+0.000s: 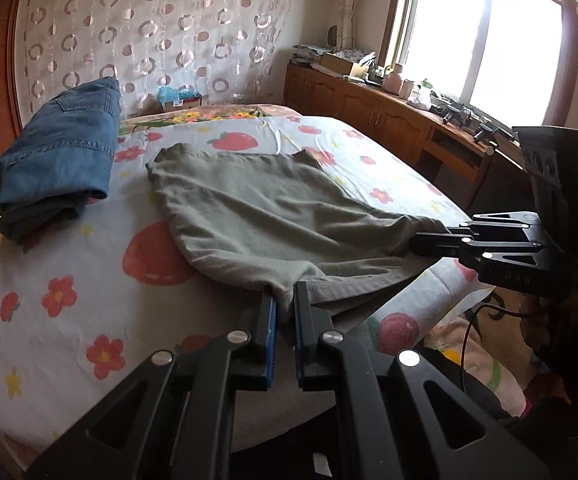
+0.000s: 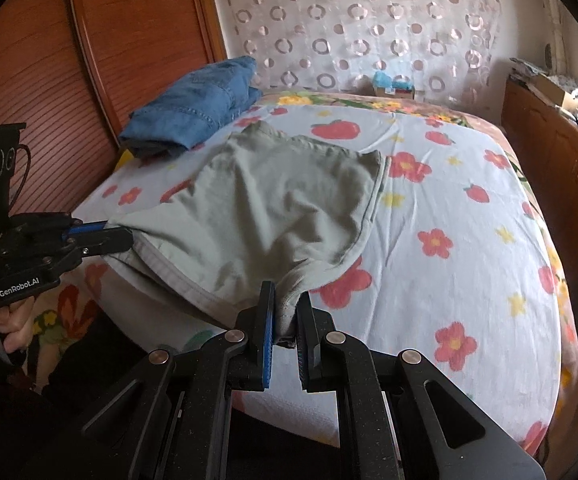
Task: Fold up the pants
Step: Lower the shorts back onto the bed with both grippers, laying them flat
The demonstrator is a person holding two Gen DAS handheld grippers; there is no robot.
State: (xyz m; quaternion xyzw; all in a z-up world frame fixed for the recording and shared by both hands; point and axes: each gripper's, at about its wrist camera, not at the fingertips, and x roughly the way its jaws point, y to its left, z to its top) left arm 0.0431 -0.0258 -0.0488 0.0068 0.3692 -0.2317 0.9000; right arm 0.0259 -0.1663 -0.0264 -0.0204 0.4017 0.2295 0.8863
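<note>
Grey-green pants (image 1: 257, 208) lie on the flowered bed sheet (image 1: 89, 264), near the bed's front edge. My left gripper (image 1: 285, 300) is shut on the near left corner of the pants. My right gripper (image 2: 287, 304) is shut on the near right corner, with cloth bunched between its blue pads. Each gripper shows in the other's view: the right one (image 1: 421, 244) at the right, the left one (image 2: 123, 234) at the left. The pants (image 2: 281, 208) are stretched between both grippers and their near edge is lifted off the sheet.
Folded blue jeans (image 1: 61, 156) lie at the bed's far left, by the wooden headboard (image 2: 49, 80). A small box (image 1: 181, 100) sits at the far edge under the patterned curtain. A wooden cabinet (image 1: 389, 116) with clutter runs under the window at right.
</note>
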